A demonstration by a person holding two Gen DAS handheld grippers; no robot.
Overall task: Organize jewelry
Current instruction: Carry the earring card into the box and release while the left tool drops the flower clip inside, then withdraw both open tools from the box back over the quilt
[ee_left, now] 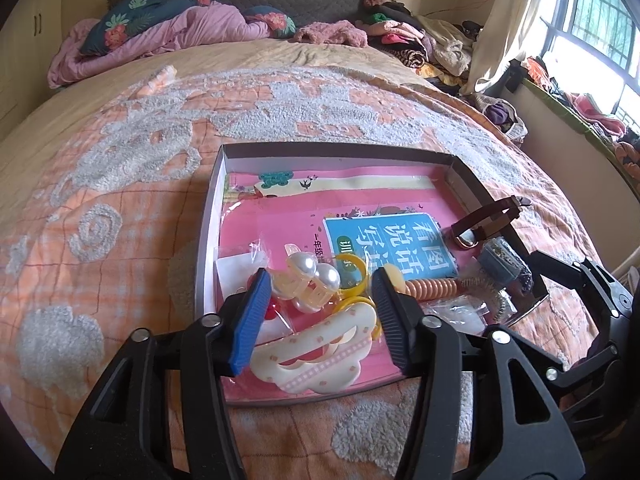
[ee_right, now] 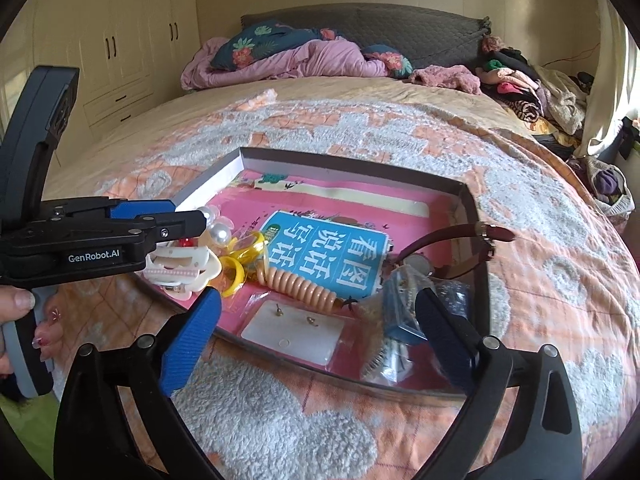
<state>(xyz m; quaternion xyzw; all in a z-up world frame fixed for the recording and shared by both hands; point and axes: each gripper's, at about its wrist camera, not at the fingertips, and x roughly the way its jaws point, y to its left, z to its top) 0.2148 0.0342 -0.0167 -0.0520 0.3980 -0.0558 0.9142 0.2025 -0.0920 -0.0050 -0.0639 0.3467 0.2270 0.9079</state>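
Left wrist view: left gripper [ee_left: 316,312] spread wide over the hair-clip pile, nothing pinched.
Jewelry sits in a shallow box [ee_left: 332,150] on the bed: pearl clip [ee_left: 310,280], cream flower clip [ee_left: 316,354], yellow rings [ee_left: 354,276], coil hair tie [ee_left: 432,289], watch [ee_left: 486,222] leaning on the right wall, earring card [ee_right: 294,334] near the front edge. Right gripper [ee_right: 320,328] also spread, hovering near the card and a blue bagged item [ee_right: 404,306]. Risks, as I judge: clips overlap, so closing here likely grabs two or flicks one out; plastic sleeves are slippery; soft blanket [ee_left: 120,200] means pressing down tilts the box; grippers sit close and could collide.
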